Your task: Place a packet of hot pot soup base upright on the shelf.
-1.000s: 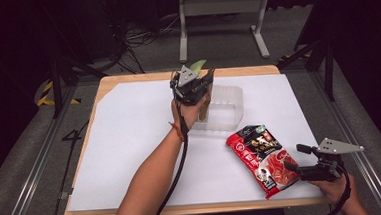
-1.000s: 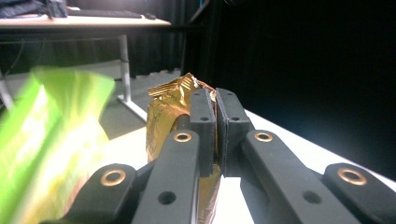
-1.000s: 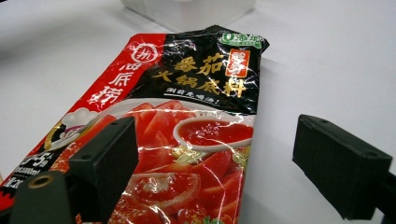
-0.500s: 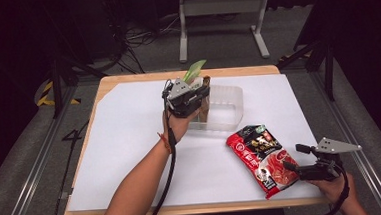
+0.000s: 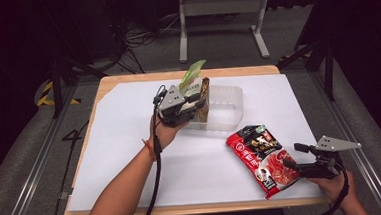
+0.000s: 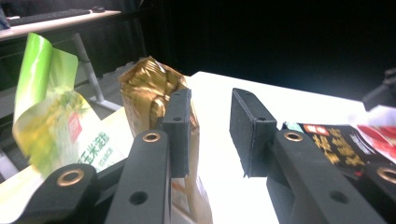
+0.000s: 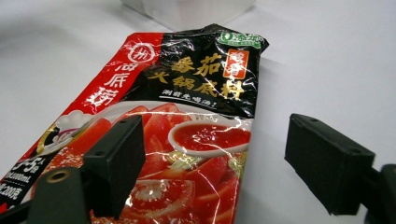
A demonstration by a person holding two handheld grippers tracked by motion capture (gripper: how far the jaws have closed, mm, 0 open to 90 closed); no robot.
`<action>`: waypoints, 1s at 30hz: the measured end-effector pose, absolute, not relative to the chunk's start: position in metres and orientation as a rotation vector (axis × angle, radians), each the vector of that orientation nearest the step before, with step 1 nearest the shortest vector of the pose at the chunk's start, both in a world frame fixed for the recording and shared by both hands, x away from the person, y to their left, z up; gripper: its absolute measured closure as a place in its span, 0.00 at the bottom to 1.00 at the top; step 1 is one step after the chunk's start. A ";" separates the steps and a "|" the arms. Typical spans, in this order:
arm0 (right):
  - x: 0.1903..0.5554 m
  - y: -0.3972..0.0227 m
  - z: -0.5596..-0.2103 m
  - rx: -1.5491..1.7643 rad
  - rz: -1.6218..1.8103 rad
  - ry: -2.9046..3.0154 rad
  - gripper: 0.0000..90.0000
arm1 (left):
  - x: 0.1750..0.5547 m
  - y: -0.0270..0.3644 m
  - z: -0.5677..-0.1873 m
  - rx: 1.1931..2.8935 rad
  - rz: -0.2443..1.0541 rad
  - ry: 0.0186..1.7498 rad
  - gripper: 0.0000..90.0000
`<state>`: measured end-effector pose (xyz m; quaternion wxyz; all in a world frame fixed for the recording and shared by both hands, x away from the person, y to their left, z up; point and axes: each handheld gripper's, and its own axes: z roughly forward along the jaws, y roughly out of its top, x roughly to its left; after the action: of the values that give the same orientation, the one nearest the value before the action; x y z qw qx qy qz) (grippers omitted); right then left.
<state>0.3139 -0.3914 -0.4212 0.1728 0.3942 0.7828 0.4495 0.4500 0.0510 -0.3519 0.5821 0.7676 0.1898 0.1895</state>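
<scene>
A gold packet (image 5: 205, 99) and a green packet (image 5: 192, 75) stand upright at the left end of a clear plastic container (image 5: 226, 105). My left gripper (image 5: 197, 101) is beside them, and its jaws have just been opening. In the left gripper view the left gripper (image 6: 210, 116) is open with nothing between the pads, and the gold packet (image 6: 144, 88) and green packet (image 6: 46, 107) sit off its left jaw. A red soup-base packet (image 5: 261, 153) lies flat at the front right. My right gripper (image 5: 291, 155) is open at the packet's near end, its jaws slightly narrowed. In the right gripper view the right gripper (image 7: 215, 149) straddles the red packet's (image 7: 187, 93) edge without pressing it.
A white sheet (image 5: 130, 141) covers the wooden table. Dark floor, cables and a metal stand (image 5: 221, 20) lie beyond the far edge. The container's right half holds nothing.
My left hand has drawn back to the left and toward the person, away from the container, with its jaws parting; the gold packet now stands free. The right gripper stays put.
</scene>
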 end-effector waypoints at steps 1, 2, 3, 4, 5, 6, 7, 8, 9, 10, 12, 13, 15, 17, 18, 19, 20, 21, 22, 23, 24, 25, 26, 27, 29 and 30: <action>0.314 -0.391 -0.421 1.118 1.275 2.221 0.23 | 0.450 0.051 -0.352 1.793 0.443 0.443 0.76; 0.315 -0.390 -0.421 1.113 1.277 2.226 0.24 | 0.448 0.054 -0.353 1.797 0.439 0.446 0.74; 0.315 -0.390 -0.421 1.113 1.277 2.226 0.24 | 0.445 0.057 -0.354 1.800 0.452 0.447 0.74; 0.316 -0.388 -0.421 1.109 1.274 2.229 0.24 | 0.443 0.060 -0.355 1.807 0.454 0.446 0.74; 0.316 -0.388 -0.420 1.106 1.271 2.229 0.24 | 0.441 0.063 -0.355 1.816 0.465 0.444 0.74; 0.317 -0.388 -0.420 1.105 1.273 2.230 0.25 | 0.440 0.065 -0.356 1.818 0.467 0.447 0.73; 0.317 -0.387 -0.420 1.107 1.273 2.232 0.25 | 0.438 0.069 -0.357 1.826 0.470 0.449 0.72; 0.318 -0.387 -0.420 1.101 1.270 2.232 0.25 | 0.436 0.072 -0.357 1.829 0.473 0.449 0.73; 0.318 -0.387 -0.419 1.097 1.268 2.233 0.26 | 0.435 0.075 -0.358 1.836 0.482 0.447 0.72; 0.319 -0.387 -0.419 1.098 1.269 2.233 0.26 | 0.433 0.077 -0.359 1.840 0.482 0.455 0.71; 0.321 -0.386 -0.419 1.100 1.271 2.232 0.27 | 0.429 0.084 -0.361 1.863 0.496 0.453 0.70; 0.321 -0.386 -0.419 1.108 1.269 2.230 0.27 | 0.427 0.086 -0.363 1.873 0.503 0.456 0.70; 0.322 -0.386 -0.419 1.103 1.272 2.229 0.27 | 0.425 0.090 -0.364 1.890 0.521 0.454 0.68; 0.323 -0.385 -0.417 1.097 1.264 2.234 0.28 | 0.422 0.097 -0.367 1.907 0.515 0.456 0.66; 0.323 -0.384 -0.417 1.090 1.270 2.231 0.29 | 0.419 0.104 -0.370 1.921 0.524 0.461 0.65; 0.323 -0.384 -0.417 1.090 1.270 2.231 0.29 | 0.419 0.104 -0.370 1.921 0.524 0.461 0.63; 0.324 -0.384 -0.417 1.089 1.271 2.230 0.29 | 0.417 0.108 -0.372 1.931 0.527 0.462 0.63; 0.324 -0.384 -0.417 1.090 1.268 2.228 0.29 | 0.414 0.112 -0.373 1.950 0.546 0.458 0.62; 0.324 -0.384 -0.417 1.092 1.269 2.228 0.30 | 0.413 0.114 -0.374 1.953 0.541 0.460 0.61; 0.324 -0.385 -0.417 1.091 1.270 2.227 0.31 | 0.412 0.117 -0.375 1.960 0.535 0.459 0.60; 0.324 -0.385 -0.417 1.095 1.272 2.226 0.31 | 0.410 0.122 -0.377 1.971 0.534 0.459 0.59; 0.324 -0.385 -0.416 1.091 1.277 2.226 0.31 | 0.408 0.125 -0.378 1.972 0.533 0.457 0.58; 0.324 -0.384 -0.416 1.090 1.276 2.229 0.32 | 0.407 0.127 -0.379 1.972 0.529 0.460 0.58; 0.324 -0.384 -0.416 1.090 1.276 2.230 0.32 | 0.406 0.129 -0.379 1.979 0.532 0.461 0.57; 0.324 -0.383 -0.416 1.088 1.268 2.230 0.31 | 0.403 0.133 -0.381 1.988 0.538 0.459 0.57; 0.324 -0.383 -0.416 1.085 1.266 2.229 0.31 | 0.401 0.136 -0.381 1.988 0.533 0.462 0.57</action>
<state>0.3236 -0.3834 -0.4161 0.1778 0.3836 0.7880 0.4475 0.4013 0.1359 -0.3814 0.4936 0.8196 0.1903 0.2198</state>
